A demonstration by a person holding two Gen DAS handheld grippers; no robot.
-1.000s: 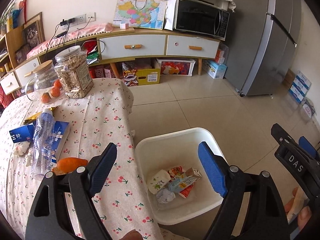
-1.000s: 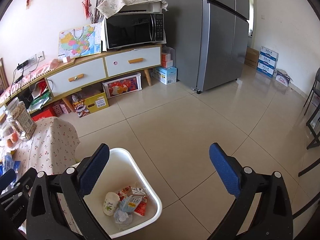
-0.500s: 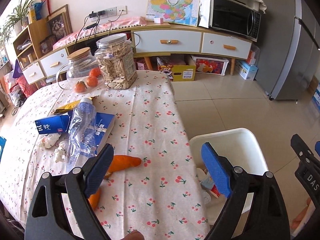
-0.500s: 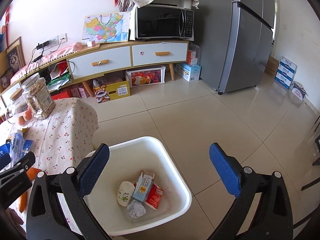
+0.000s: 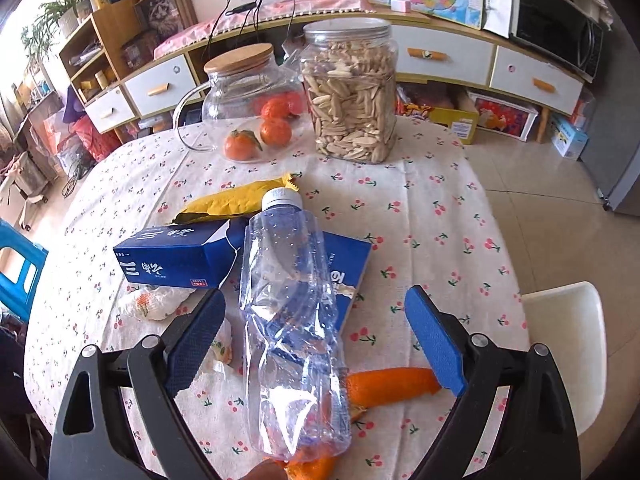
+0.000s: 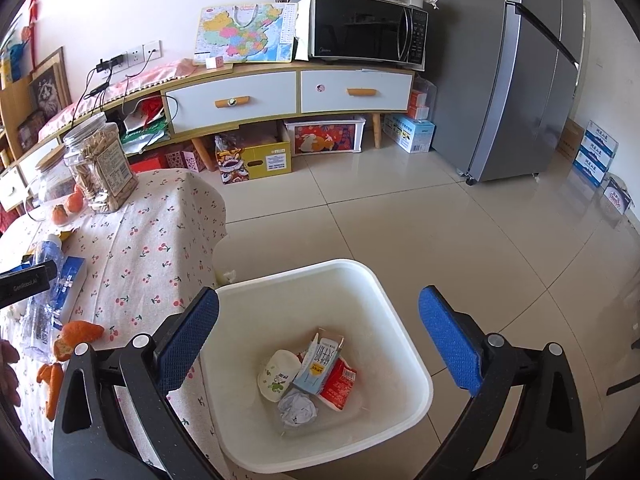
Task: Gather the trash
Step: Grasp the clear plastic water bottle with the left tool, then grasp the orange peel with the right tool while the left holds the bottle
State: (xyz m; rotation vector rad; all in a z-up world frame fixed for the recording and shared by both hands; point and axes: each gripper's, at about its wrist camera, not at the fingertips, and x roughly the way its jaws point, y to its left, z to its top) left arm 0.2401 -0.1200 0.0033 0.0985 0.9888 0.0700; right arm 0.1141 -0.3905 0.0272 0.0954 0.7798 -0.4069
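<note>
Left gripper (image 5: 314,336) jaws just widened, released, crushed bottle (image 5: 290,320) lying between them untouched. Right gripper (image 6: 318,338) released, white bin (image 6: 404,344) seen at 6 o'clock.

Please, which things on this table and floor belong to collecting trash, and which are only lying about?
Belong to the job:
crushed bottle
orange peel
yellow wrapper
white bin

Only lying about:
snack jar
glass jug
tangerines

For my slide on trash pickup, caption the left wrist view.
Open left gripper poised around a crushed plastic bottle on the cherry-print tablecloth.
</note>
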